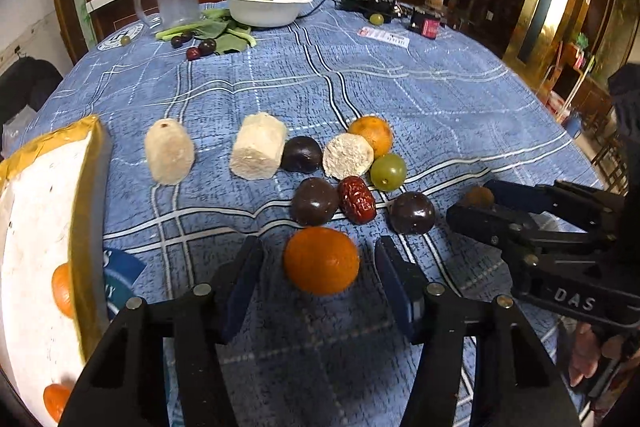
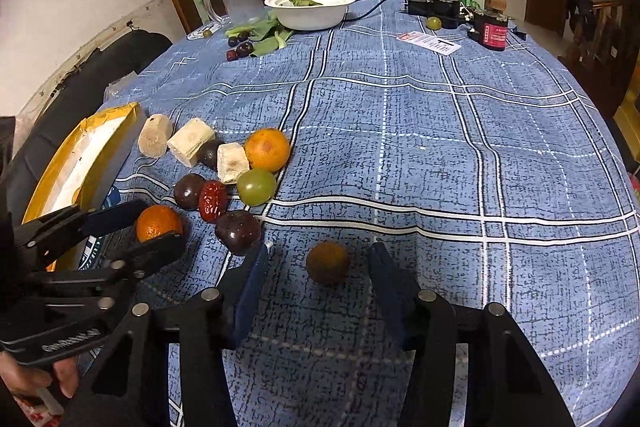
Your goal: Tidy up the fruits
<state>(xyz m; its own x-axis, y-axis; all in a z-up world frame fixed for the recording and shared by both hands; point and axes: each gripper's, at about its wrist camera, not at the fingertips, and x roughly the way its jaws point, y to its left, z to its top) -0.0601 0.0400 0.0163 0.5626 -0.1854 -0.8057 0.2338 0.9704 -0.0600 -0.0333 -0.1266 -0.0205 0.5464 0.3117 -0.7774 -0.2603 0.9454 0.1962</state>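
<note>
**Left wrist: both grippers straddle fruit, neither grips yet**

Box (image 1: pixel 86 163) at nine o'clock. Left gripper (image 1: pixel 320 267) half-wide around the orange (image 1: pixel 320 259), pads clear. Plum (image 1: pixel 412 212) at one o'clock could get knocked. Right gripper (image 2: pixel 318 267) likewise brackets the brown fruit (image 2: pixel 328 262), untouched. Round fruit may roll on closing; the two tools crowd each other.

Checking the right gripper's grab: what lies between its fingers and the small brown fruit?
Only bare blue tablecloth. In the right wrist view the small brown fruit sits between the right gripper fingers, gaps on both sides.
</note>
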